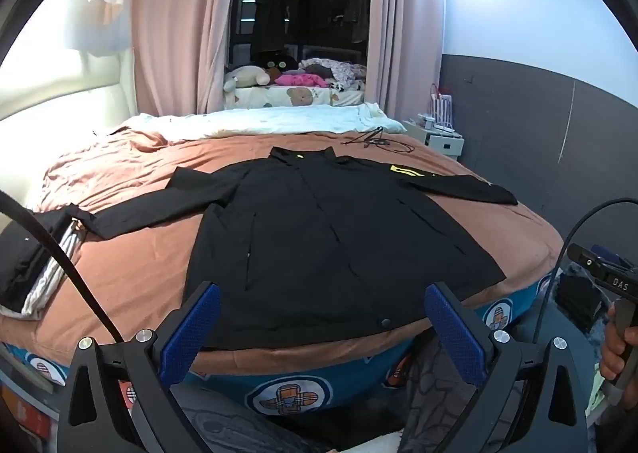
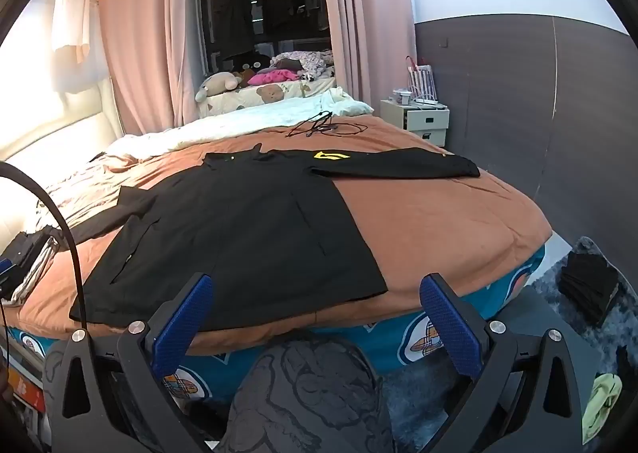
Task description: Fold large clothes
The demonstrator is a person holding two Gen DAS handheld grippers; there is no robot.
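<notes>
A large black long-sleeved jacket (image 1: 319, 237) lies spread flat, front up, on the brown bedspread (image 1: 139, 253), both sleeves stretched out sideways. A yellow mark (image 1: 406, 172) shows near its right shoulder. It also shows in the right wrist view (image 2: 239, 229). My left gripper (image 1: 321, 313) is open and empty, just short of the jacket's hem at the bed's near edge. My right gripper (image 2: 315, 309) is open and empty, near the hem's right corner. The right gripper's handle (image 1: 610, 285) shows in the left wrist view.
A stack of folded clothes (image 1: 36, 265) lies on the bed's left side. A white quilt (image 1: 259, 122) and black cables (image 2: 319, 126) lie at the far end. A white nightstand (image 2: 418, 120) stands at the right. Dark clothes (image 2: 590, 285) lie on the floor rug.
</notes>
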